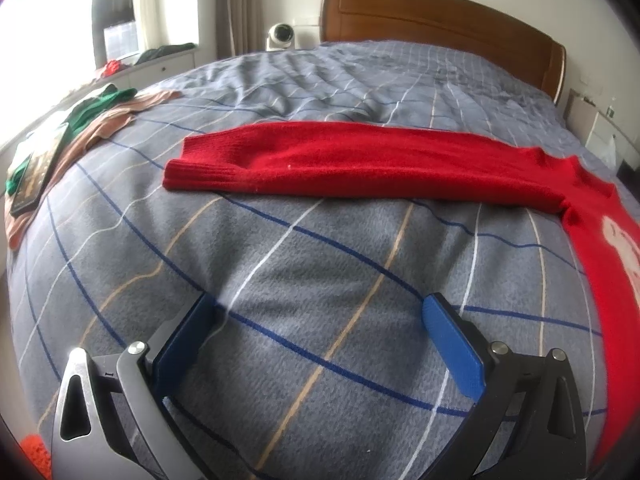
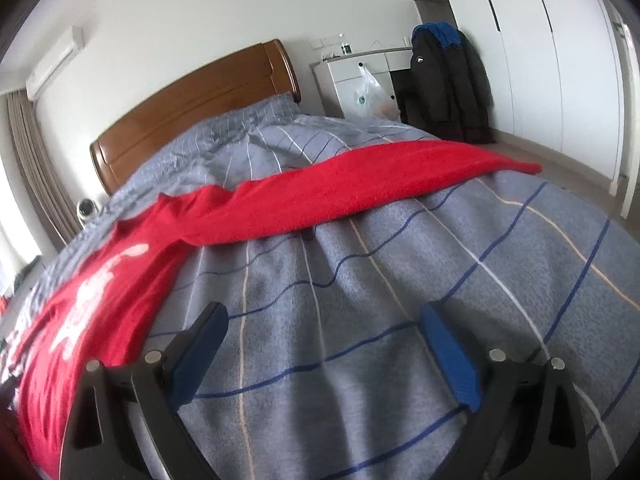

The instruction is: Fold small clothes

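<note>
A home bedroom: a bed with a wooden headboard [image 1: 440, 16] at 12 o'clock, checked grey bedspread [image 1: 304, 248], white wardrobe [image 2: 560, 64] at 2 o'clock, curtains [image 2: 36, 176] at 9.

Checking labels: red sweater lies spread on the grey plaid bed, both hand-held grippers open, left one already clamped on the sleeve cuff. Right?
Not quite. The left hand-held gripper grips nothing: the left wrist view shows its jaws apart over bare grey plaid bed, short of the sleeve cuff. The rest holds: red sweater spread out, right hand-held gripper open too.
</note>
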Demonstrator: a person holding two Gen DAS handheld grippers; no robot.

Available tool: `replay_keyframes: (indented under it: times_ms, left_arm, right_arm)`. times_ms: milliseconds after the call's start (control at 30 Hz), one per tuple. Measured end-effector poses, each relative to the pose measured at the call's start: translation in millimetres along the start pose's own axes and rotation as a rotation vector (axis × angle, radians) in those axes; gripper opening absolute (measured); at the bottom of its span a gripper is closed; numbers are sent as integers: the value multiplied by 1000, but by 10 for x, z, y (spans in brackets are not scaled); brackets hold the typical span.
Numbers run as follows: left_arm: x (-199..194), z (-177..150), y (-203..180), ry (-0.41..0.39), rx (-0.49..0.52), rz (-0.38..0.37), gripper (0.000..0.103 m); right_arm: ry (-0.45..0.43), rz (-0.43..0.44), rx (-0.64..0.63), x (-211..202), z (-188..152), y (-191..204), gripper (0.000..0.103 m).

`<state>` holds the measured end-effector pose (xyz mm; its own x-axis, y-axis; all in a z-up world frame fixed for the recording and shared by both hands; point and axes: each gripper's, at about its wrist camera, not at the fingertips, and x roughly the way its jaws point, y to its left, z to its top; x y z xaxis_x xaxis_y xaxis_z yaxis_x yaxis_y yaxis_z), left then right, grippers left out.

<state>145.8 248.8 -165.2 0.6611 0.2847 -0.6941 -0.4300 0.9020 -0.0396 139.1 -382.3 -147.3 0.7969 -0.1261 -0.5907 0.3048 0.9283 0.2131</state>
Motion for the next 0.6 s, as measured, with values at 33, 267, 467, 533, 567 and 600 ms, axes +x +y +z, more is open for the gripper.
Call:
replay_keyframes:
  times_ms: [33,267,467,533,567,600]
  left_arm:
    - [-2,-2,-6,2,2,3,103]
    - [-8,4,-3,4,3,1,103]
    - [-3,22,6,12,2,-11,103]
    - [6,34,18,20,-4,-16,103]
    - [13,43,25,26,-6,-18,103]
    - [18,51,28,32,-6,-19,103]
  right_arm:
    - [-2,1,0,-2,-12,-8,97]
    - [-2,12,8,-11,-31,-32,97]
    - [-1,20,7,-14,-36,-45,98]
    - [-1,17,5,-13,-35,-59,98]
    - [-3,18,5,-13,-36,-54,98]
    - [-5,18,5,-14,-38,-57,98]
